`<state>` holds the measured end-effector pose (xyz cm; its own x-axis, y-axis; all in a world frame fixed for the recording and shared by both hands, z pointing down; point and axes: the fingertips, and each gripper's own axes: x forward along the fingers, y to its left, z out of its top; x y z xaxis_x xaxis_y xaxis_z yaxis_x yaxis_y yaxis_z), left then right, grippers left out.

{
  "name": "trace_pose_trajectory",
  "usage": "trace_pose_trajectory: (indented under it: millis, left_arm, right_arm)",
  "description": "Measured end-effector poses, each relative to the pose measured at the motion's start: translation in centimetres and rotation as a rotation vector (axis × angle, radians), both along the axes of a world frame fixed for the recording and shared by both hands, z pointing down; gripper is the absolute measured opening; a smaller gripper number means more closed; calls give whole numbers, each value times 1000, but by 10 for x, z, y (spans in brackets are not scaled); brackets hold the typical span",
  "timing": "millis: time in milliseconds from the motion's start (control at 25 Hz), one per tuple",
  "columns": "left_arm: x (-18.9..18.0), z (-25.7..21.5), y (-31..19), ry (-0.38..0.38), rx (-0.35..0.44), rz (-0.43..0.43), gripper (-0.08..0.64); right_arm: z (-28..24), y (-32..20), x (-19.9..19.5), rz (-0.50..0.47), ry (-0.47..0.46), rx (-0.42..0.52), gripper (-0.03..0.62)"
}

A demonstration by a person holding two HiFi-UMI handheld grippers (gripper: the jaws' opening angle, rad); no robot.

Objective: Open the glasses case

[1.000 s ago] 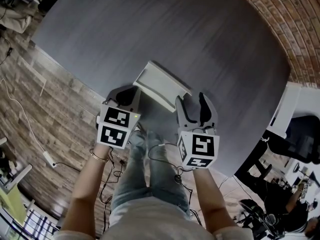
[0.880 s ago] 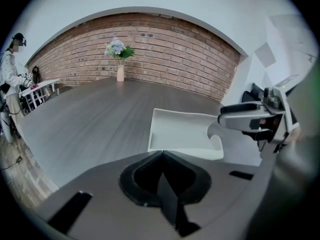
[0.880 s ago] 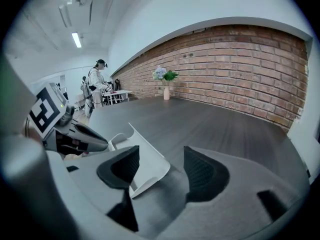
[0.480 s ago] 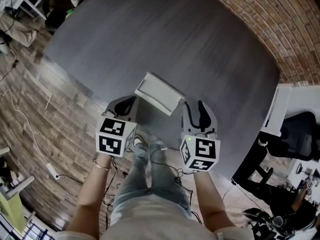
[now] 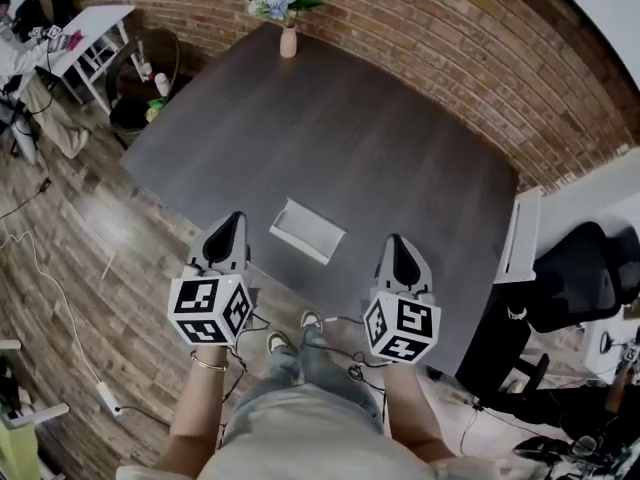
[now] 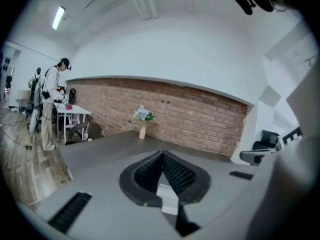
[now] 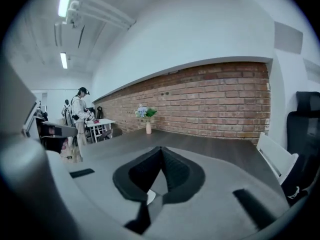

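White against the dark table (image 5: pixel 400 138), the case (image 5: pixel 307 230) lies near the edge closest to you. Its lid looks laid back, so I judge the opening done, though the head view is too small to be sure of the hinge. Your left gripper (image 5: pixel 234 220) hangs to its left and your right gripper (image 5: pixel 397 240) to its right, both apart from the case and touching nothing. That suits a finished job: held off like that, neither can knock the lid shut. The left fingers are pressed together with nothing between them; the right fingers have just been closing and meet tip to tip, also empty. Both gripper views look across the table toward the vase (image 5: pixel 288 40) and the brick wall (image 5: pixel 450 38) — the case sits below their sight, so neither gripper is aimed at it. If anything is left to do, I'd guess it's only to rest the grippers somewhere away from the case.
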<state>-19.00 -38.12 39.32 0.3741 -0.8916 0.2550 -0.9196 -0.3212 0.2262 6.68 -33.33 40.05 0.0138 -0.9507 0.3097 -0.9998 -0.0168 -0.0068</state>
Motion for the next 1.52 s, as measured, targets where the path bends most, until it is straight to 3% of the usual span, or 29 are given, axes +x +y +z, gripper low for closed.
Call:
trace_pose_trajectory:
  millis: [120,240,520,800,1520]
  left_arm:
    - [1,-41,8,5,113,-30,5]
    - [3,-59,16,17,155,-47,5]
    - [4,-47,29,13,110,-73,5]
    - [-7,-45,28,14,100,-93,5]
    - [12,-37,16,20,88,-55,5]
  right_arm:
    - [-22,11,14,36,-21,25,3]
    - [-34,21,27,60,-40,29,3]
    - [-26,31,42,71,-53,7,3]
    - [-42,26,28,29,5,50,2]
    - [-49,16,42,36,-10,62,2]
